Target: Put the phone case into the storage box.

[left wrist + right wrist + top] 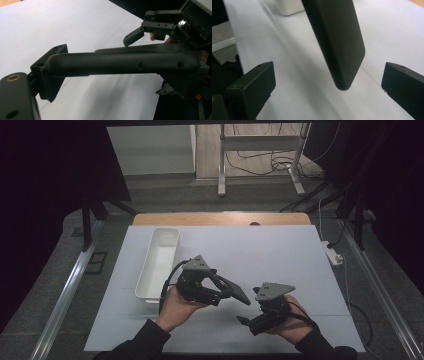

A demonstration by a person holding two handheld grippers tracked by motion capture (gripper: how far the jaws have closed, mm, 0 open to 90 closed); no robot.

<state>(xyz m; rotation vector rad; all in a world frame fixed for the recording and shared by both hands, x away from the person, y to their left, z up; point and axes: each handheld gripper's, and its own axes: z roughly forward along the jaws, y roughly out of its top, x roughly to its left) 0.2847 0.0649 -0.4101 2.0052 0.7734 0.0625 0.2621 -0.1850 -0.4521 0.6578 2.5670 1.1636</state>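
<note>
Case: we see a flat black case (234,290) held above the bench (280,255), between both hands.
Axis: its long axis runs from the left hand-held gripper (220,292) down-right toward the right hand-held gripper (243,320).
Left hand-held gripper: clamped on the case's end.
Right hand-held gripper: jaws wide, the case's free end (342,50) pointing between them, untouched.

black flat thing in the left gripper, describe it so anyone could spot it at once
On the white sheet covering the table, find the left gripper just right of the long white bin. Its jaws are clamped on a thin black slab with rounded corners, jutting toward the open right gripper. It is the one flat dark panel there.
</note>
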